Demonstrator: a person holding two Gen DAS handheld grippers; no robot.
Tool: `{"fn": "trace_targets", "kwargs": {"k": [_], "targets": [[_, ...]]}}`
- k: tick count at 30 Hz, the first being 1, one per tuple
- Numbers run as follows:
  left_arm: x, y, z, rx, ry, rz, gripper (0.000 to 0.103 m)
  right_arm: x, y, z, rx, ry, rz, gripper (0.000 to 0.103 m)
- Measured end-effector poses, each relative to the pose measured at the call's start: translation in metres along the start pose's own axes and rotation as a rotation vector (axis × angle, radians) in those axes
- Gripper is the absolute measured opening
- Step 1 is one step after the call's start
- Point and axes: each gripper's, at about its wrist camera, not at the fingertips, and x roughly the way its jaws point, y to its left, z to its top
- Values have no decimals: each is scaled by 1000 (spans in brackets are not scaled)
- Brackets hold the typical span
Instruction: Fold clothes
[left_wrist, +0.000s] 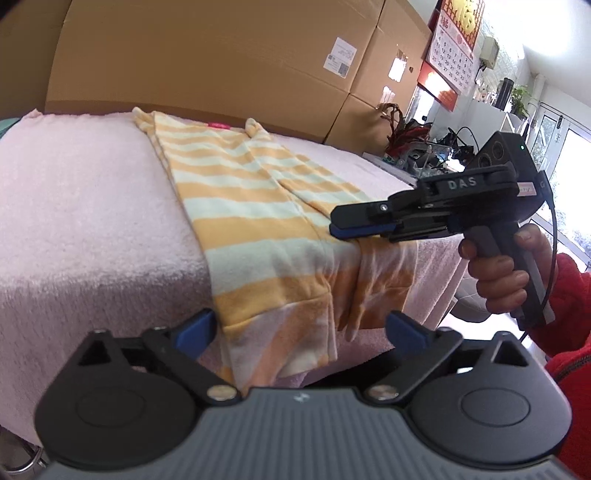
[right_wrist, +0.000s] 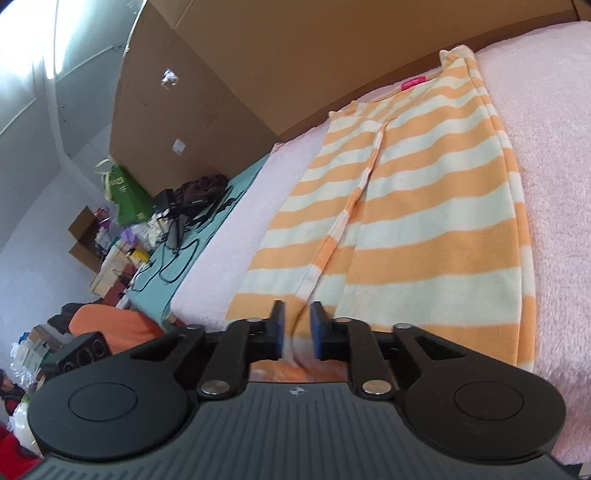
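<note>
An orange-and-cream striped garment (left_wrist: 251, 206) (right_wrist: 424, 221) lies flat along a pink fleece-covered table (left_wrist: 74, 206) (right_wrist: 554, 147), with its near end drooping over the table's front edge. My left gripper (left_wrist: 301, 328) is open, its blue pads spread either side of that hanging end without touching it. My right gripper (left_wrist: 334, 223) (right_wrist: 297, 321), held by a hand (left_wrist: 495, 273), comes in from the right at the table's edge. Its pads are almost together, with a fold of the garment at the centre seam pinched between them.
Big cardboard boxes (left_wrist: 203, 55) (right_wrist: 221, 92) stand right behind the table. Past the table's right end there are cables, devices and bags on a teal surface (right_wrist: 177, 214). A calendar (left_wrist: 454, 44) hangs on the wall. A red sleeve (left_wrist: 569, 295) is at the right.
</note>
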Motion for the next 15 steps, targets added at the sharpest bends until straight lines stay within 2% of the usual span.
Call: {"fn": "trace_targets", "kwargs": {"k": [1, 6, 10, 11, 12, 13, 15], "targets": [[0, 0, -1, -1, -1, 1, 101, -1, 1, -2, -2, -2, 0, 36], [-1, 0, 0, 2, 10, 2, 99, 7, 8, -19, -26, 55, 0, 38], [3, 7, 1, -30, 14, -18, 99, 32, 2, -37, -60, 34, -86, 37], [7, 9, 0, -46, 27, -18, 95, 38, 0, -40, -54, 48, -95, 33], [9, 10, 0, -57, 42, -18, 91, 43, -3, -43, -48, 61, -102, 7], [10, 11, 0, -66, 56, -19, 84, 40, -4, -44, -38, 65, -92, 5], [4, 7, 0, -57, 50, -31, 85, 31, -3, -44, -38, 58, -72, 5]]}}
